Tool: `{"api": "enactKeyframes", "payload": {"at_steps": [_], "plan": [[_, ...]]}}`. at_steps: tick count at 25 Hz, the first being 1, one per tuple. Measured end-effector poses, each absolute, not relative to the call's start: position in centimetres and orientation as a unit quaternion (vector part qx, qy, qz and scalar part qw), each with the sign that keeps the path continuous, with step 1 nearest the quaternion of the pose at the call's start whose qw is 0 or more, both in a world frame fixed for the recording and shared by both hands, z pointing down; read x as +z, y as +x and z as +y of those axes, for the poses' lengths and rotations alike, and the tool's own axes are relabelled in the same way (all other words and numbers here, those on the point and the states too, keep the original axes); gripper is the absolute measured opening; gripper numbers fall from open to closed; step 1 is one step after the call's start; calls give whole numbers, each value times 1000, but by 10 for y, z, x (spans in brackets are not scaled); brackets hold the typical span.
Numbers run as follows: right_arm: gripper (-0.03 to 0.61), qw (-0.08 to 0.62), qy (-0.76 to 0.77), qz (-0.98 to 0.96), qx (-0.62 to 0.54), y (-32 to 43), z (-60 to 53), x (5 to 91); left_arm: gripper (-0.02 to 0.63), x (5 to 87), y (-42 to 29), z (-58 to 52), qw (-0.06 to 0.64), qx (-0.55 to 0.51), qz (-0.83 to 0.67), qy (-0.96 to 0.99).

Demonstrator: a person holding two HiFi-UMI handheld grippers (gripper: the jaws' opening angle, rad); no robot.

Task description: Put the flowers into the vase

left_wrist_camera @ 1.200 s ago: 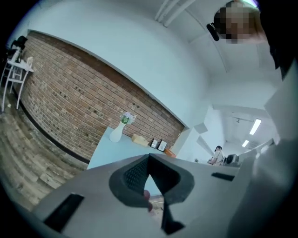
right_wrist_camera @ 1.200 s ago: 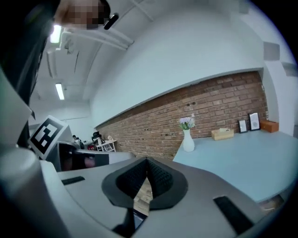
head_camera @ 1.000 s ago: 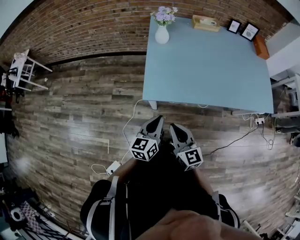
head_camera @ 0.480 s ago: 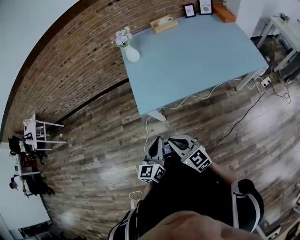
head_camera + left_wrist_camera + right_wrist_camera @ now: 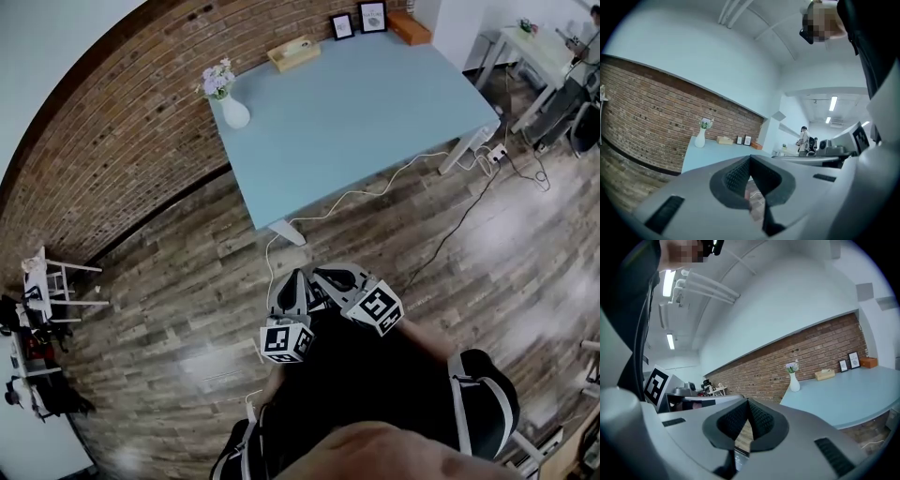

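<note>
**Flowers already in vase, grippers idle**

Left gripper (image 5: 294,281) and right gripper (image 5: 326,276) sit side by side over the wooden floor (image 5: 169,281), each with its jaws pressed together on nothing. The white vase (image 5: 234,114) stands well ahead of both at the blue table's (image 5: 375,103) far corner, with purple flowers (image 5: 218,79) in it. The task looks finished. With no loose stem visible, any next move would start with approaching the table.

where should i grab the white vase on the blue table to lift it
Probably the narrow neck of the white vase, just under the flowers, jaws level. It stands upright, its body bulges below the neck, and the brick wall is close behind it, so come in from the open table side.
</note>
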State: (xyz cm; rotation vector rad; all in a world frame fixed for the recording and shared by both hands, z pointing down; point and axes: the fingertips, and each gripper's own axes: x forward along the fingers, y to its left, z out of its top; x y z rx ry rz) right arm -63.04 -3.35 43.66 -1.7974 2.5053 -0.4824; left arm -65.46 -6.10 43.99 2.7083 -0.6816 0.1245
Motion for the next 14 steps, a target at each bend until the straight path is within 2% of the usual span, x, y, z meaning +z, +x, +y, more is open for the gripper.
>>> {"api": "enactKeyframes", "payload": {"at_steps": [14], "plan": [[18,11,-588,795,-150,-614,-55,437,25,443,-636,-83,171,49,-230,957]]}}
